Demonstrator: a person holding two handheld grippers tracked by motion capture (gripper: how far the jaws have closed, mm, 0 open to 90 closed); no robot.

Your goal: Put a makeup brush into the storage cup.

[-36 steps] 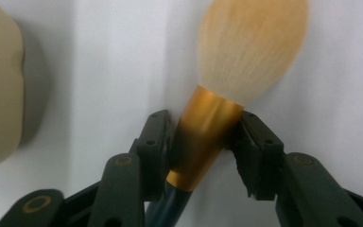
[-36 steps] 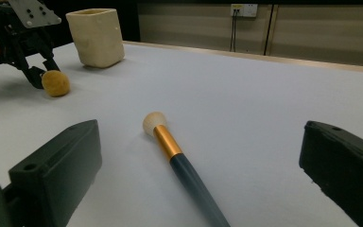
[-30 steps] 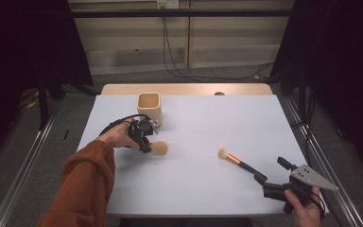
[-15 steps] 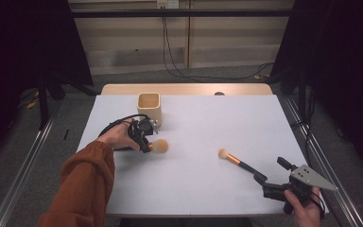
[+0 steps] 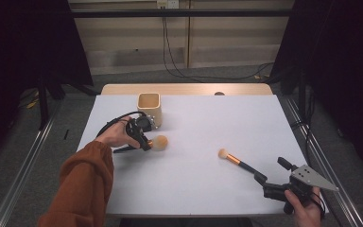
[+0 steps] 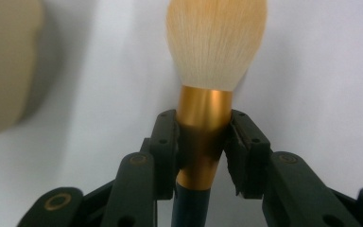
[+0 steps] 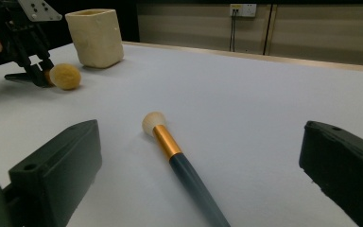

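Note:
A large makeup brush with a fluffy tan head (image 5: 160, 142) (image 6: 216, 42) and a gold ferrule lies on the white table (image 5: 208, 118). My left gripper (image 5: 144, 141) (image 6: 203, 127) is shut on its ferrule, with both pads pressing the sides. A smaller brush (image 5: 236, 161) (image 7: 170, 146) with a dark handle lies right of centre, its bristles pointing toward the left hand. My right gripper (image 5: 272, 171) (image 7: 201, 161) stands open at the handle end of that brush, jaws wide on either side and not touching it. In the right gripper view, the left gripper (image 7: 33, 71) is seen far left.
A cream square cup (image 5: 150, 106) (image 7: 96, 37) stands upright just behind the left gripper. A cable loops from the left gripper over the table. The table's right front edge is close under the right hand (image 5: 305, 213).

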